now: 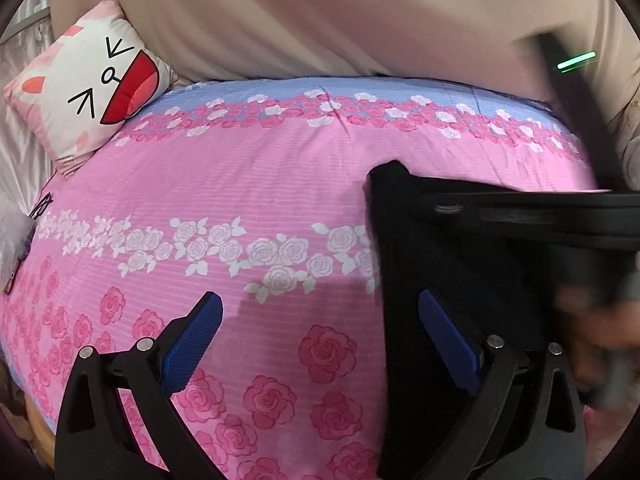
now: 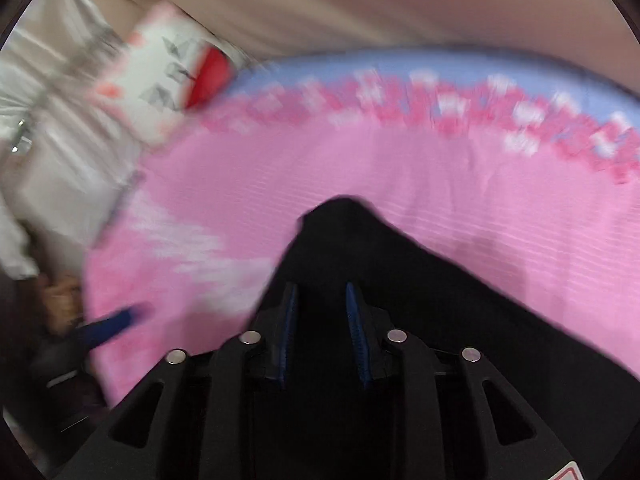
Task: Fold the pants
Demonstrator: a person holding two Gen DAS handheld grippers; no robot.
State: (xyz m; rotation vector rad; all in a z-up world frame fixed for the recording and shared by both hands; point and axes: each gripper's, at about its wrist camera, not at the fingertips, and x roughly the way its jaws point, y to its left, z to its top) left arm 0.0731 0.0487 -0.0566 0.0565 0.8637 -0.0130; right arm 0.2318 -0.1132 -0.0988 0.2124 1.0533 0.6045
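Observation:
The black pants (image 1: 460, 264) lie on the pink bedspread (image 1: 240, 184), lifted at one corner. My right gripper (image 2: 323, 332) is shut on the pants (image 2: 400, 264); dark cloth fills the narrow gap between its blue pads. That view is blurred by motion. In the left wrist view the right gripper's black body (image 1: 532, 208) reaches in from the right edge above the pants. My left gripper (image 1: 324, 340) is open wide with only bedspread in its gap. Its right finger (image 1: 448, 344) hangs over the pants' left edge. One blue left fingertip (image 2: 112, 324) shows at the lower left of the right wrist view.
A white and pink cat-face cushion (image 1: 88, 88) leans at the bed's far left corner. A beige padded surface (image 1: 320, 16) rises behind the bed. A pale curtain (image 1: 16, 152) hangs left of the bed. A blurred hand (image 1: 596, 320) is at the right edge.

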